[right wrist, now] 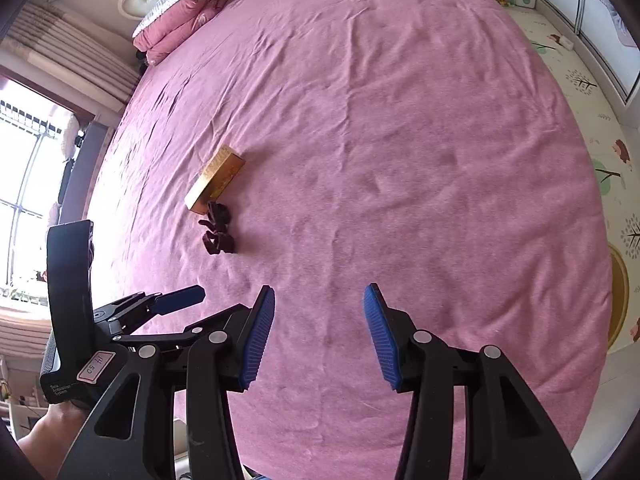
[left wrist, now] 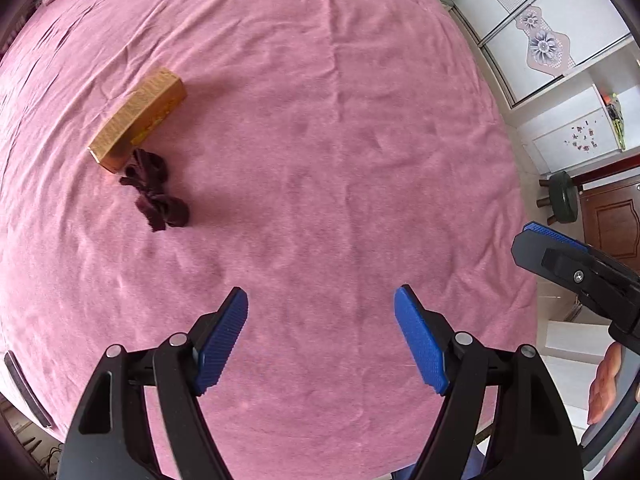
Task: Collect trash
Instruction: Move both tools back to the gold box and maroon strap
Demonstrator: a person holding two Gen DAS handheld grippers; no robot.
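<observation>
**Mia:** What was the room like?

**Ben:** It was a bedroom. A big bed with a pink sheet [left wrist: 340,140] filled almost the whole view. There were pillows [right wrist: 180,20] at the far end, a bright window [right wrist: 28,184] on one side, and a white wardrobe [left wrist: 560,40] on the other. A play mat with trees on it [right wrist: 592,152] lay on the floor beside the bed.

**Mia:** Where were the grippers?

**Ben:** Both hung over the near edge of the bed and pointed steeply down at the sheet. The left gripper [left wrist: 321,340] had its blue jaws wide apart with nothing between them. The right gripper [right wrist: 319,336] had its jaws apart too, but not as wide, and also held nothing. They were side by side, and a hand [left wrist: 604,388] held the right one.

**Mia:** And the trash?

**Ben:** A gold box [left wrist: 138,118] lay flat on the sheet, well away from both grippers and to their left. A dark red scrunched-up cloth [left wrist: 156,190] lay touching its near end. I could not tell what the cloth was.
</observation>
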